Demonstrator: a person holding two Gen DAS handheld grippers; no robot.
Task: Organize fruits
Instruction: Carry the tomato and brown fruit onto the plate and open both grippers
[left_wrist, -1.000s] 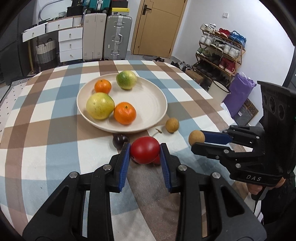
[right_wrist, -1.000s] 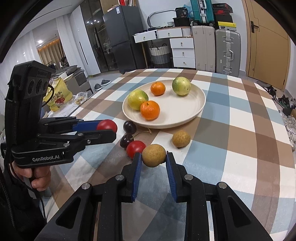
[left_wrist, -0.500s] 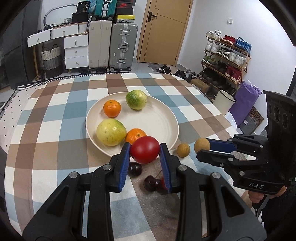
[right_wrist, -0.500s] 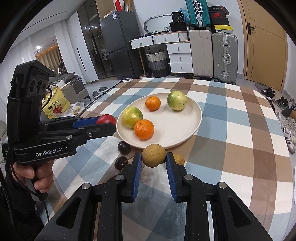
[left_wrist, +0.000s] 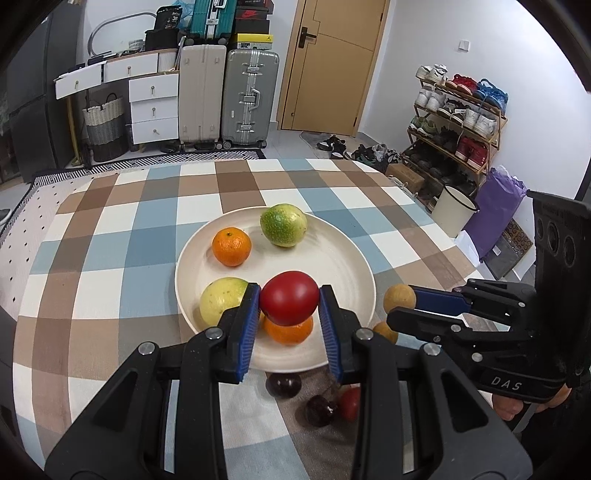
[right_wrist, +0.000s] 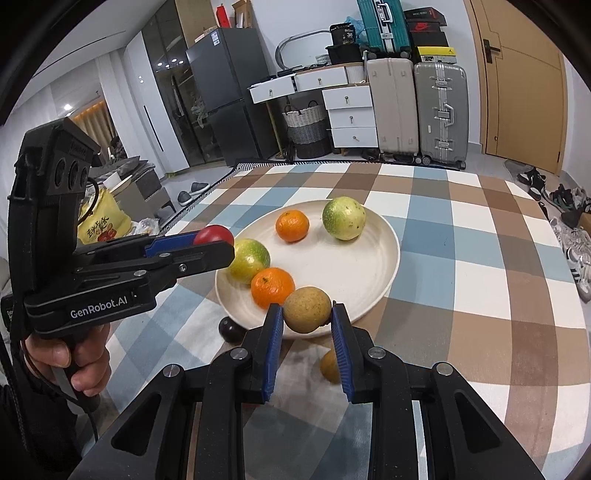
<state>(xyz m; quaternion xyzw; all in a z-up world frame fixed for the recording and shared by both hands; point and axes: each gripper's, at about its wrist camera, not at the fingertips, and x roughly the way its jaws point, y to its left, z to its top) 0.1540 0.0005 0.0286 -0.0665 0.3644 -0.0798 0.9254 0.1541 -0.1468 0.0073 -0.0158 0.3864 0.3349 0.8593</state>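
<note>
My left gripper (left_wrist: 289, 301) is shut on a red tomato (left_wrist: 289, 298) and holds it above the near part of the cream plate (left_wrist: 343, 258). My right gripper (right_wrist: 306, 312) is shut on a brown round fruit (right_wrist: 306, 309), held above the plate's near rim (right_wrist: 384, 291). On the plate lie two oranges (left_wrist: 231, 246) (left_wrist: 290, 330) and two green-yellow fruits (left_wrist: 283, 225) (left_wrist: 221, 300). On the cloth near the plate lie two dark cherries (left_wrist: 283, 384) (left_wrist: 320, 410), a small red fruit (left_wrist: 350, 403) and another brown fruit (right_wrist: 330, 366).
The table wears a blue, brown and white checked cloth (left_wrist: 110, 258). Suitcases (left_wrist: 249, 98) and drawers (left_wrist: 153, 107) stand beyond its far edge. A shoe rack (left_wrist: 458, 114) and a purple bag (left_wrist: 496, 206) are at the right.
Both grippers have risen and moved forward with their fruits, from the cloth in front of the plate to over the plate's near part. The loose fruits on the cloth have not moved.
</note>
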